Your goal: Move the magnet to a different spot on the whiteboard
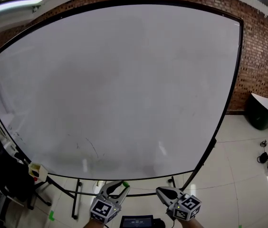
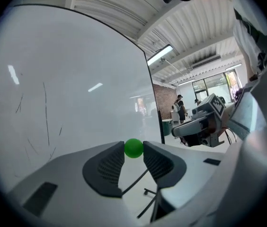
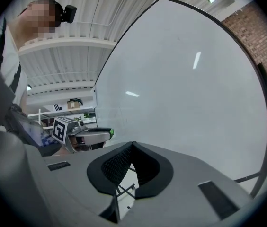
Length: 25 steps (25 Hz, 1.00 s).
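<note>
Magnet [image 2: 133, 148] is a small bright green ball, smooth and plain. It sits pinched between the tips of the left gripper [image 1: 116, 188], whose jaws stand just wide enough for it. It is held near the lower edge of the whiteboard [image 1: 115, 89], whether touching I can't tell. The board is mostly blank with a few faint pen strokes. Right gripper [image 3: 132, 145] has its jaw tips together, nothing between them. Dark green bin [image 1: 262, 110] by the brick wall, contents not visible.
</note>
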{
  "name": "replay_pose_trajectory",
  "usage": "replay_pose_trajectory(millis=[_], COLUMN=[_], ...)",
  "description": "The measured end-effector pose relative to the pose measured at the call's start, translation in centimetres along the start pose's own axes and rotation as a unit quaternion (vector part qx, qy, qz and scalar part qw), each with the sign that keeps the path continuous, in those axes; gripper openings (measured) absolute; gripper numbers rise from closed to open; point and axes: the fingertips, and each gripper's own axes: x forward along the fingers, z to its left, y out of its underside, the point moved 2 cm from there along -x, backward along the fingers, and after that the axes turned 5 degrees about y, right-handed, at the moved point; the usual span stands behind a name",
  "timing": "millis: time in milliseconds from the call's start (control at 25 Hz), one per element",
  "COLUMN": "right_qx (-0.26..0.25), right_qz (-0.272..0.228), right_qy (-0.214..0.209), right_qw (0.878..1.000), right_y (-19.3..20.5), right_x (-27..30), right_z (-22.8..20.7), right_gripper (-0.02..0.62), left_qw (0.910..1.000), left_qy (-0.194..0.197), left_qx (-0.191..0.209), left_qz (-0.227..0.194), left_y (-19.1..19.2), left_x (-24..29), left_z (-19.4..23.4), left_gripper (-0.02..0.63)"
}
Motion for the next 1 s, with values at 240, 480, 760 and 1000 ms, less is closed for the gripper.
replay_pose_trajectory(millis=[240,480,760,1000], right_qx=[0.001,0.001,0.006,0.007], right_qz=[-0.005,-0.003,-0.007,-0.007], right_qy=[-0.002,-0.008,-0.011,-0.02], right_qw=[1.0,1.0,1.0,1.0], right_y=[-1.0,-1.7,-2.4,-2.8], right_x=[0.4,1.2,1.8,2.6], right_z=[-2.6,-4.8,-7.1,-8.5], right_gripper=[0.026,0.026,0.025,0.025], left_qw=[0.9886,0.9536,0.9151,0.895], left_qy=[-0.05,-0.115,-0.173,-0.213], left_qx=[0.136,0.268,0.351,0.375], left_qz=[0.04,0.075,0.095,0.115], left_y=[-3.5,-6.7,-7.6,-8.0], left_x=[3.8,7.7,10.4,11.2], left_z=[2.2,4.8,5.7,6.4], left_gripper=[0.154,0.153,0.153,0.153])
